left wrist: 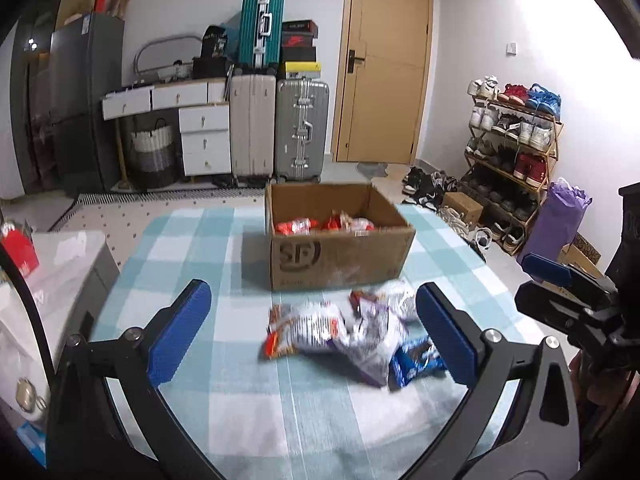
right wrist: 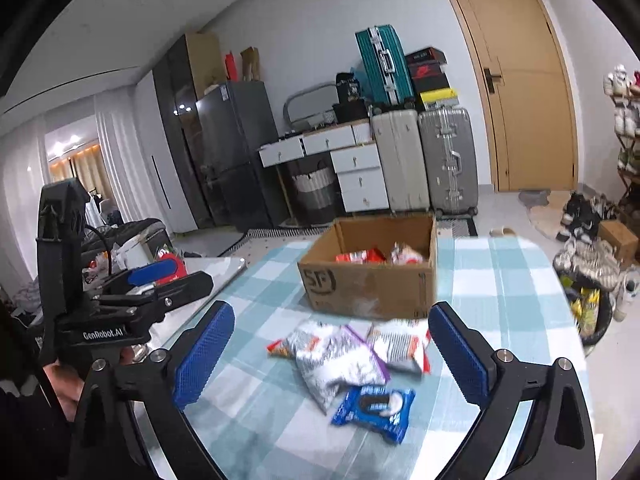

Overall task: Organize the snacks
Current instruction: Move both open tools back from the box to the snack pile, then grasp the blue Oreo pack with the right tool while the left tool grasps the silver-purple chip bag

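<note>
An open cardboard box (left wrist: 340, 254) (right wrist: 372, 284) stands on the checked tablecloth and holds several red snack packets (left wrist: 294, 226) (right wrist: 360, 257). In front of it lies a loose pile: silver-and-orange packets (left wrist: 304, 330) (right wrist: 398, 346), a silver-and-purple packet (left wrist: 374, 344) (right wrist: 336, 360) and a blue cookie packet (left wrist: 416, 362) (right wrist: 374, 406). My left gripper (left wrist: 314, 320) is open and empty above the pile. My right gripper (right wrist: 332, 346) is open and empty above the same pile. Each shows in the other's view, the right (left wrist: 560, 280) and the left (right wrist: 160, 280).
A grey cabinet top (left wrist: 52, 264) adjoins the table on the left with a red item (left wrist: 18, 250). Behind stand suitcases (left wrist: 280, 132), white drawers (left wrist: 204, 132), a fridge (left wrist: 80, 100) and a door (left wrist: 384, 64). A shoe rack (left wrist: 516, 140) and floor shoes sit right.
</note>
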Available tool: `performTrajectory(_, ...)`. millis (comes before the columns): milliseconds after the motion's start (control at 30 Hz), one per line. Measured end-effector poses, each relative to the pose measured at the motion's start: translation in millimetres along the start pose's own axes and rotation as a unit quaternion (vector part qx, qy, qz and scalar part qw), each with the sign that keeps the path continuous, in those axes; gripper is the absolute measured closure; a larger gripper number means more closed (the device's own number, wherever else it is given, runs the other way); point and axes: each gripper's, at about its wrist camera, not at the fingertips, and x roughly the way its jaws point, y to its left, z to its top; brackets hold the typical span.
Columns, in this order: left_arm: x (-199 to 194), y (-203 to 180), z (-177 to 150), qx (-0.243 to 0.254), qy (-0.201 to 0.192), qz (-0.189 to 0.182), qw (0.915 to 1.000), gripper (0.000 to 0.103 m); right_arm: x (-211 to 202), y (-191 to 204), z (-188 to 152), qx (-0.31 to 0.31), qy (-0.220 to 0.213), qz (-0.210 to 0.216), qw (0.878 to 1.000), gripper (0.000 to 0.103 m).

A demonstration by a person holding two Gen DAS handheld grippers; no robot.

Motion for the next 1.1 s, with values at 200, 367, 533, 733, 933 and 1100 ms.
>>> performTrajectory(200, 38.8, 1.5, -46.4, -0.017, 0.036, 0.022, 0.9990, 0.001, 16.6, -7.1, -32.0, 0.011, 0.030, -0.007, 0.999, 0.004)
performTrajectory(367, 66.4, 5.8, -76.1, -0.030, 0.062, 0.024, 0.9973, 0.001, 35.2, -14.4, -56.5, 0.025, 0.061, -0.021, 0.998, 0.004)
performTrajectory(533, 82.5, 7.8, -101.1, -0.029, 0.076, 0.027, 0.9963, 0.001, 49.1, -29.5, -73.9, 0.072, 0.077, 0.014, 0.994, 0.004)
performTrajectory(733, 91.9, 9.2, -117.8, -0.026, 0.088, 0.023, 0.9955, 0.001, 69.8, -44.4, -89.4, 0.096, 0.109, -0.008, 0.989, 0.004)
performTrajectory(933, 98.6, 16.8, -120.7, -0.044, 0.092, 0.000, 0.9948, 0.001, 90.3, -53.6, -96.3, 0.106, 0.141, -0.017, 0.984, 0.004)
performTrajectory(1100, 108.2, 20.5, -121.4, -0.053, 0.109, 0.008, 0.9926, 0.001, 111.9, -52.8, -101.3, 0.100, 0.169, -0.028, 0.980, 0.014)
